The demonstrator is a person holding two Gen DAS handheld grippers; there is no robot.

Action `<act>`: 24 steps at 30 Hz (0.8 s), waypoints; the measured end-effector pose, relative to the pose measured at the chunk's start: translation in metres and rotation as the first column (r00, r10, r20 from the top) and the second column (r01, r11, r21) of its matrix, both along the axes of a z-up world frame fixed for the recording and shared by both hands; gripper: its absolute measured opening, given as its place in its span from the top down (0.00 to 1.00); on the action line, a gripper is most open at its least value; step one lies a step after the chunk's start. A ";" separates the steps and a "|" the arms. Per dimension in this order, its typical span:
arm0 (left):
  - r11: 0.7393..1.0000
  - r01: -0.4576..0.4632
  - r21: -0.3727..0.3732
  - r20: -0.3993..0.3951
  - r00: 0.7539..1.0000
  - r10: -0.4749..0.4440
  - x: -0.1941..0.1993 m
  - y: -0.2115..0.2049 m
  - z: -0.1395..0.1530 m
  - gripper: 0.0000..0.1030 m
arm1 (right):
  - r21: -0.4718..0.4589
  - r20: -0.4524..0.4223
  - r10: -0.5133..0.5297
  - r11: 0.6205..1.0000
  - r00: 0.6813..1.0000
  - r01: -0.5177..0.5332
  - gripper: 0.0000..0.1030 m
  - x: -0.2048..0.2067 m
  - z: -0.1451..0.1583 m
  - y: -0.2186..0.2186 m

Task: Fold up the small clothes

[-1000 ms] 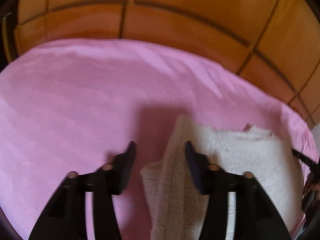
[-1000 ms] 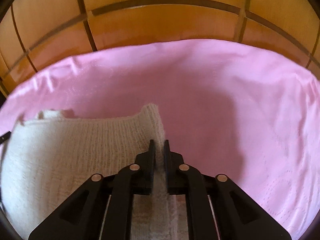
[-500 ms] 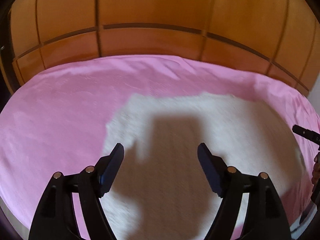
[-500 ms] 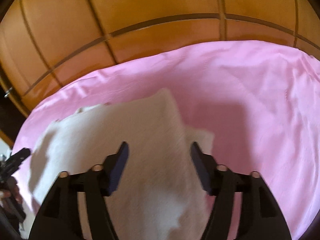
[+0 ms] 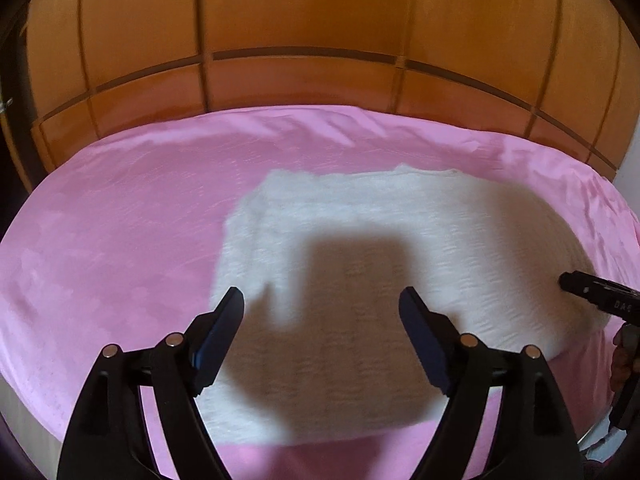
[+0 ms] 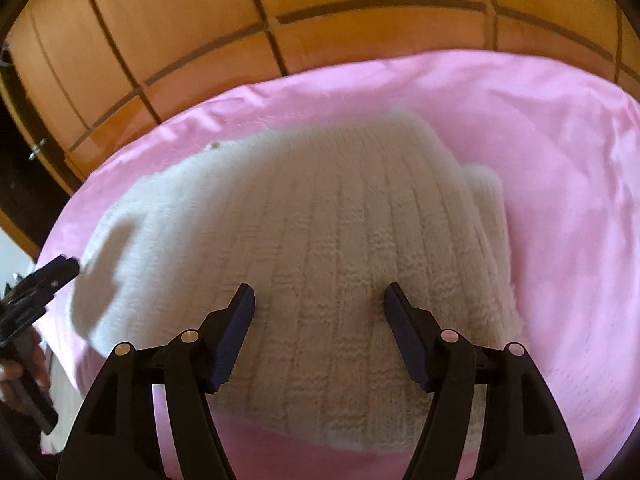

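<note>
Left tongs [image 5: 322, 304] released, jaws just widened further, nothing between them, poised above the folded cream knit garment [image 5: 400, 240]. Right tongs [image 6: 319, 301] likewise released, hovering over the same garment [image 6: 320, 220], one folded flap out at 2 o'clock. Flat on a pink bed sheet [image 5: 120, 220], bare all round. Wooden headboard [image 5: 304, 20] at 12 o'clock.
</note>
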State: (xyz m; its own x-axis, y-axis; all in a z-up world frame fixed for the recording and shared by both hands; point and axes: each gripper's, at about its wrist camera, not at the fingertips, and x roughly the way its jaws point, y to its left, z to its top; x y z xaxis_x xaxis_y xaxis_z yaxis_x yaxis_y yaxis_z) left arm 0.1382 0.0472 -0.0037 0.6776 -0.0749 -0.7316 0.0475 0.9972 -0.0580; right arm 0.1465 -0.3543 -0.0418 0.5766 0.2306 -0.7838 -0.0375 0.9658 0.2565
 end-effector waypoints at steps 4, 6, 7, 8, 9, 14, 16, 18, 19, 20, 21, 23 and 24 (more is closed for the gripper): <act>0.990 -0.098 -0.106 -0.040 0.995 0.094 0.002 0.051 -0.009 0.28 | 0.021 -0.001 -0.015 1.000 1.000 0.015 0.30 0.000 -0.004 0.001; 0.974 -0.121 -0.193 -0.079 0.991 0.108 0.006 0.081 -0.013 0.44 | 0.012 -0.001 -0.015 1.000 1.000 0.015 0.28 0.000 -0.004 0.003; 0.969 -0.128 -0.210 -0.090 0.990 0.111 0.007 0.089 -0.016 0.45 | 0.007 -0.001 -0.014 1.000 1.000 0.014 0.27 0.001 -0.004 0.005; 0.964 -0.129 -0.234 -0.101 0.989 0.108 0.010 0.099 -0.018 0.46 | 0.006 0.000 -0.014 1.000 1.000 0.014 0.26 0.001 -0.004 0.006; 0.960 -0.124 -0.251 -0.104 0.989 0.101 0.012 0.103 -0.019 0.47 | 0.006 0.001 -0.016 1.000 1.000 0.016 0.24 0.001 -0.005 0.006; 0.929 -0.054 -0.365 -0.139 0.990 0.003 0.041 0.110 -0.028 0.47 | -0.011 0.003 -0.019 1.000 1.000 0.019 0.19 0.001 -0.006 0.011; 0.927 -0.031 -0.375 -0.158 0.987 -0.031 0.059 0.104 -0.035 0.47 | -0.019 0.004 -0.017 1.000 1.000 0.017 0.19 0.002 -0.006 0.013; 0.922 -0.028 -0.386 -0.209 0.976 -0.057 0.076 0.098 -0.046 0.47 | -0.018 0.004 -0.016 1.000 1.000 0.016 0.19 0.002 -0.006 0.012; 0.919 -0.039 -0.393 -0.247 0.967 -0.065 0.086 0.094 -0.055 0.67 | -0.016 0.003 -0.016 1.000 1.000 0.016 0.19 0.002 -0.006 0.012; 0.923 -0.037 -0.384 -0.259 0.963 -0.069 0.091 0.090 -0.058 0.95 | -0.015 0.003 -0.015 1.000 1.000 0.016 0.19 0.002 -0.006 0.012; 0.933 -0.025 -0.359 -0.251 0.965 -0.071 0.093 0.084 -0.057 0.94 | -0.015 0.003 -0.015 1.000 1.000 0.015 0.19 0.001 -0.006 0.012; 0.953 0.009 -0.303 -0.175 0.982 -0.065 0.090 0.072 -0.041 0.95 | -0.013 0.004 -0.014 1.000 1.000 0.014 0.19 0.001 -0.006 0.012; 0.957 0.030 -0.289 -0.111 0.992 -0.065 0.085 0.068 -0.027 0.95 | -0.012 0.003 -0.013 1.000 1.000 0.013 0.19 0.001 -0.006 0.012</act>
State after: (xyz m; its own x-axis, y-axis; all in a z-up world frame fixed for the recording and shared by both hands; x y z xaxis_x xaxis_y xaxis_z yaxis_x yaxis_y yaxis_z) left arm 0.2231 0.1156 -0.0306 0.5780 -0.3227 -0.7495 0.0698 0.9347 -0.3486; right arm 0.1478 -0.3428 -0.0475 0.5821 0.2134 -0.7846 -0.0259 0.9693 0.2444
